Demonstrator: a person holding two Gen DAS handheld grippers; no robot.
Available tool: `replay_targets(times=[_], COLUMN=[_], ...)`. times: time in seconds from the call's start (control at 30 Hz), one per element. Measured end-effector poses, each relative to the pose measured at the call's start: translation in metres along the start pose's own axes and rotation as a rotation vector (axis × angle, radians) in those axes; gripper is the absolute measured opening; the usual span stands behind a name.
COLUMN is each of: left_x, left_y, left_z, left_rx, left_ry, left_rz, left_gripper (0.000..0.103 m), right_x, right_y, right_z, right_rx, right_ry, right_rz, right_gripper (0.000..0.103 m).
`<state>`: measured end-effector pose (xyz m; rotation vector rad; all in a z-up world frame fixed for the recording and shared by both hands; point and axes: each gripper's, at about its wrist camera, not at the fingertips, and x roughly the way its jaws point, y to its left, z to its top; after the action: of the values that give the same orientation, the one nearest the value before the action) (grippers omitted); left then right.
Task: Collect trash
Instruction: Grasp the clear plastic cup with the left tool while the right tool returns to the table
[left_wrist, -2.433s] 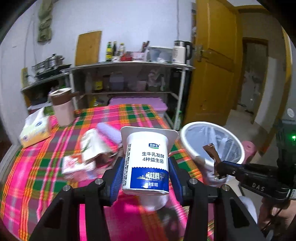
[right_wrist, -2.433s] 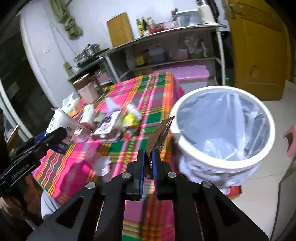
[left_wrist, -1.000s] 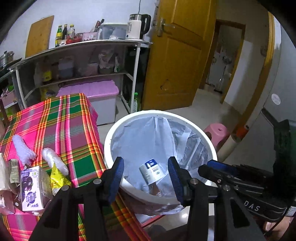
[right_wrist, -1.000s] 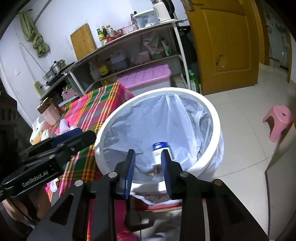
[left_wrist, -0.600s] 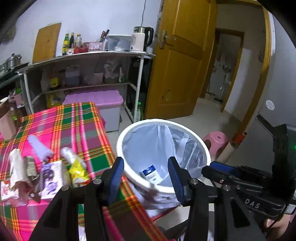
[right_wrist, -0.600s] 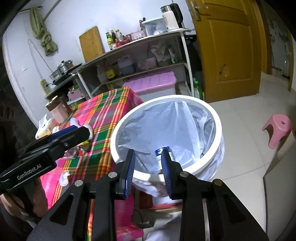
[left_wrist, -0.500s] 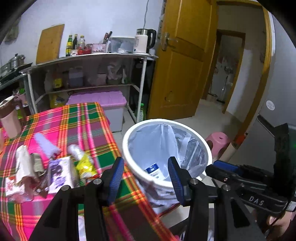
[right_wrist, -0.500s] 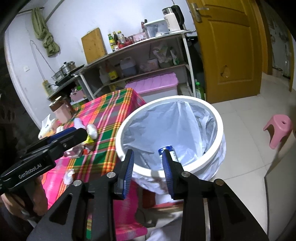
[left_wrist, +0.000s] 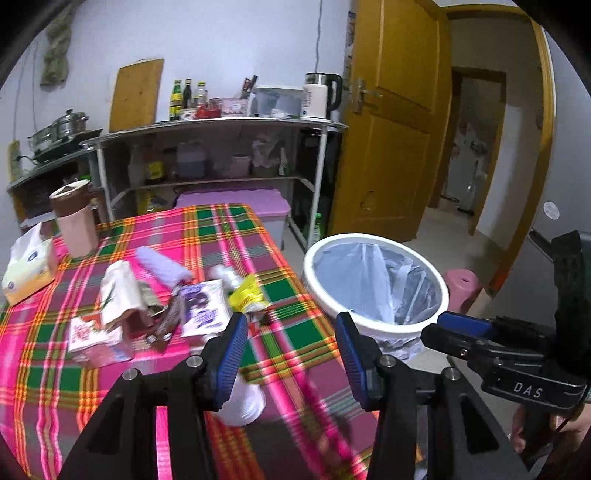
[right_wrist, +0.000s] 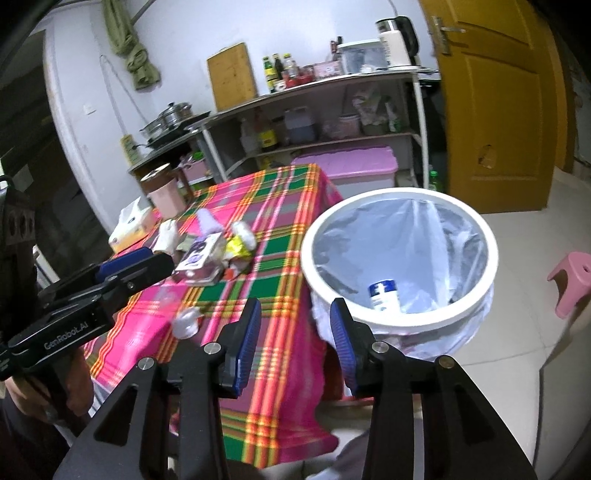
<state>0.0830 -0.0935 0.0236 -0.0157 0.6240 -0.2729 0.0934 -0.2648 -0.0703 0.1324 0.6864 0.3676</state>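
While both hand-held grippers, left (left_wrist: 290, 350) and right (right_wrist: 295, 338), stand open and empty, a yogurt cup (right_wrist: 384, 295) lies in the bin (right_wrist: 484, 236) ahead-right. Wrappers (left_wrist: 201, 306) lie ahead-left on the bench (left_wrist: 221, 229). Judged step: reaching for more trash; next, close on one piece.

Pink stool (right_wrist: 570, 282) nr yellow door (left_wrist: 391, 147); kettle (left_wrist: 317, 95) atop shelf (left_wrist: 221, 123).
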Motion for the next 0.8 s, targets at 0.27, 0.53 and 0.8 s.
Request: replay_targets(times=[0.27,0.53,0.8], left_x=[-0.008,0.005,0.033], left_y=[0.024,0.037,0.045], left_z=[-0.021,-0.039,-0.049], left_rx=[-0.051,-0.079,-0.108], left_ry=[0.027,0.080,0.133], left_rz=[0.037,0.036,0.036], left_gripper=[0.053,0.058,0.058], right_x=[0.009,0.018,0.030], right_y=[0.018,0.023,0.024], right_z=[-0.008,-0.010,-0.011], right_rx=[-0.034,-0.047,-0.044], right_ry=[0.045,0.072,0.101], right_rz=[0.032,0.047,0.051], right_gripper=[0.040,0.040,0.040])
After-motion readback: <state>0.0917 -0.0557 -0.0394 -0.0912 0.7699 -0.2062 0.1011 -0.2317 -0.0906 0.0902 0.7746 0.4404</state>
